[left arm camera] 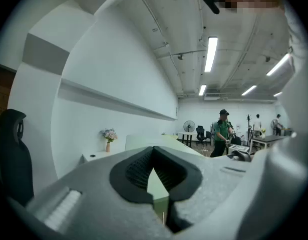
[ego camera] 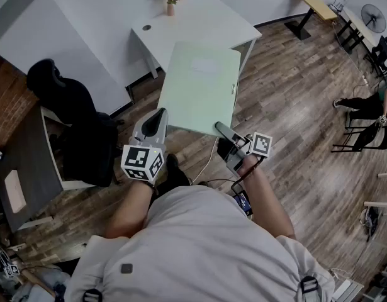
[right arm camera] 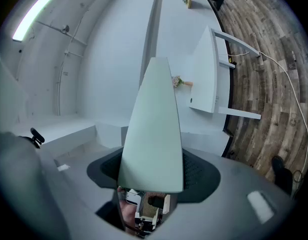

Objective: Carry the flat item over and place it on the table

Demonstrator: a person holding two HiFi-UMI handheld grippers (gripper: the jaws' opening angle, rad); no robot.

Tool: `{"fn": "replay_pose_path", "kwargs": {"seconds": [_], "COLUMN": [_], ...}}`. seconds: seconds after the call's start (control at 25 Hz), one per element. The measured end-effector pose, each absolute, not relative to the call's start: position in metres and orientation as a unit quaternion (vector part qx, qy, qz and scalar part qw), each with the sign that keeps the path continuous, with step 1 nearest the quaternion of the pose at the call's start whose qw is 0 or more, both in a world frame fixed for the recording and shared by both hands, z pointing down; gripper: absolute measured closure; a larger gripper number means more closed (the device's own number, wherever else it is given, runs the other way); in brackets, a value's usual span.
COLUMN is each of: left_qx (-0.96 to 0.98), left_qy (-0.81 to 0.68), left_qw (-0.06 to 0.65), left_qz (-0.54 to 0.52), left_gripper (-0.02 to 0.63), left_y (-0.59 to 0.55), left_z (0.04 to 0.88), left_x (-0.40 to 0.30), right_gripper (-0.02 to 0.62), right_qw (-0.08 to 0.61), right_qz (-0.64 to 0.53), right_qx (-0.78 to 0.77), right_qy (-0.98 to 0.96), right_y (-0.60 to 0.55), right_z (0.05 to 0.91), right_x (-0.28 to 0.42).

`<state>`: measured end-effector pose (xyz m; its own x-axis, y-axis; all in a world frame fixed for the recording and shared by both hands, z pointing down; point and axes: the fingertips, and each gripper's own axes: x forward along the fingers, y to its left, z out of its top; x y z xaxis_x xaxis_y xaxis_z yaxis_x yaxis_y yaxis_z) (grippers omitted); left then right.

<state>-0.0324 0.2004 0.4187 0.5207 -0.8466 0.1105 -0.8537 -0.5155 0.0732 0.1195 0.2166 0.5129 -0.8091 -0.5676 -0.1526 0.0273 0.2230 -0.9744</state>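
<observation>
Grey left claw (ego camera: 157, 119): clamped on the near left corner of the green board (ego camera: 199, 83).
Right claw (ego camera: 222, 131): gripping the board's near right edge.
Board: held in the air over the wooden floor (ego camera: 294, 106).
White table (ego camera: 206, 19): just ahead, not yet bearing the board.
Progress: apparently mid-carry; setting down and letting go remain.

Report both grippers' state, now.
Left gripper: closed on the green board, at its near edge.
Right gripper: closed on the same board.
</observation>
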Motion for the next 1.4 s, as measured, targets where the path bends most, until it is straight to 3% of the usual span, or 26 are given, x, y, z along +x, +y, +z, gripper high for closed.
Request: {"fn": "replay_pose_path", "kwargs": {"seconds": [0.72, 1.4], "left_qx": [0.869, 0.893], "left_qy": [-0.49, -0.443], "left_qw": [0.062, 0.07], "left_qz": [0.032, 0.03], "left_gripper": [0.606, 0.606], "left_y": [0.191, 0.019], "left_z": [0.426, 0.415], "left_x": [-0.038, -0.156], "right_gripper": [0.298, 0.298], "right_qw": [0.252, 0.252], "right_qz": [-0.611, -0.601], "right_qx": [-0.186, -0.228], "right_qy": [0.727, 0.724], "right_y": [0.204, 0.042], "right_z": [0.527, 0.518], "right_x": [0.117, 0.0]}}
